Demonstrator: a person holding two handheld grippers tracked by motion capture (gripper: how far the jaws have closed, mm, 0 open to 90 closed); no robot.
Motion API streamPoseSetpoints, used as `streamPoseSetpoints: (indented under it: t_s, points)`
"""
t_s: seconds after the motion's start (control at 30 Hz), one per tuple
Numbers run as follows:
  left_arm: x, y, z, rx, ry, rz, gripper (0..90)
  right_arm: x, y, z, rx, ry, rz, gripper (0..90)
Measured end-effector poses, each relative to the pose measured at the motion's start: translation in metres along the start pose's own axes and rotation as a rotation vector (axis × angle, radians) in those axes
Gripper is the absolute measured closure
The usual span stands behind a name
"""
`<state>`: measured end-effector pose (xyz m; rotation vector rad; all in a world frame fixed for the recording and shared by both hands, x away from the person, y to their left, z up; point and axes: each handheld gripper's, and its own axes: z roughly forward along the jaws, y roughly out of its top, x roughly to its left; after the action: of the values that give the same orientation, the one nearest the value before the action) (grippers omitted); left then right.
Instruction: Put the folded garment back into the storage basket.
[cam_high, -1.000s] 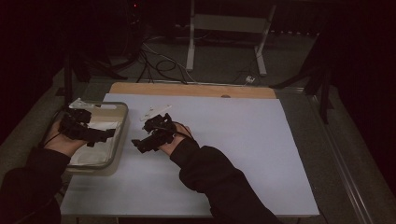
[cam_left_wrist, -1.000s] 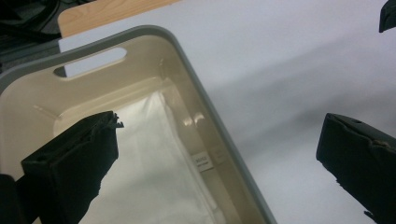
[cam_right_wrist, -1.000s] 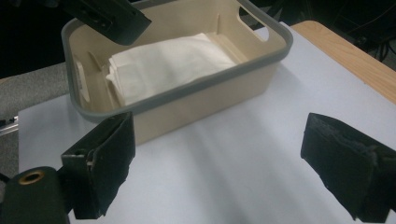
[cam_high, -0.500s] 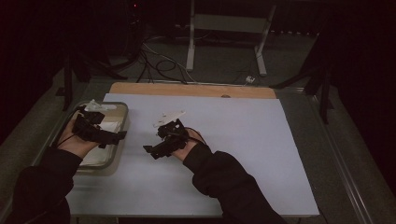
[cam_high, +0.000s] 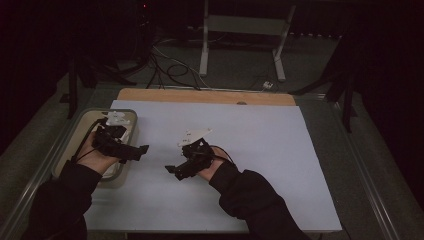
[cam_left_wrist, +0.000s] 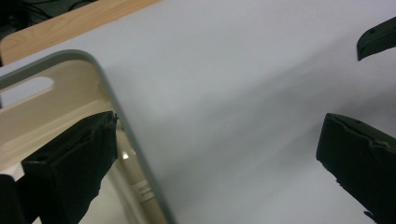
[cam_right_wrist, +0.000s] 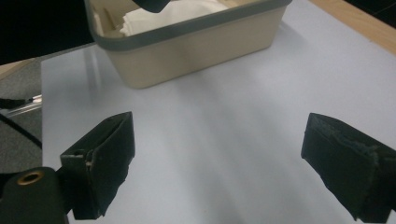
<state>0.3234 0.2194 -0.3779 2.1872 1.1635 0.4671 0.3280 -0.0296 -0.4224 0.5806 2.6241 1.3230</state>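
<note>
**Both grippers empty beside the tray**

Nearest me, my right gripper (cam_high: 172, 171) hangs over the pale table (cam_high: 280, 150), jaws spread wide, nothing between them. My left gripper (cam_high: 141, 149) sits at the beige tray's (cam_high: 80, 125) right rim, jaws likewise wide apart. White cloth (cam_right_wrist: 163, 11) lies inside the tray.

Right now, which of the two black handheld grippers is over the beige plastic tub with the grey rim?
The left gripper: its hand is above the beige plastic tub, jaws reaching past its rim. The right gripper hovers over the bare white table sheet.
</note>
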Motion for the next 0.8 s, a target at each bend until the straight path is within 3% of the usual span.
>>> streamPoseSetpoints:
  t_s: [0.37,0.6,0.73,0.8]
  points:
    - [-0.02,0.001,0.012,-0.004,-0.027,0.023,0.0,0.0,-0.027,-0.008,0.017,0.011,-0.002,9.8]
    - [-0.031,-0.001,0.019,-0.005,-0.067,0.03,0.0,-0.001,-0.046,-0.01,0.031,0.011,-0.013,9.8]
    - [-0.036,-0.005,0.023,-0.007,-0.064,0.044,0.0,0.002,-0.054,-0.011,0.044,0.021,0.014,9.8]
    - [-0.038,-0.007,0.025,0.0,-0.081,0.045,0.0,0.001,-0.057,-0.011,0.034,0.024,-0.003,9.8]
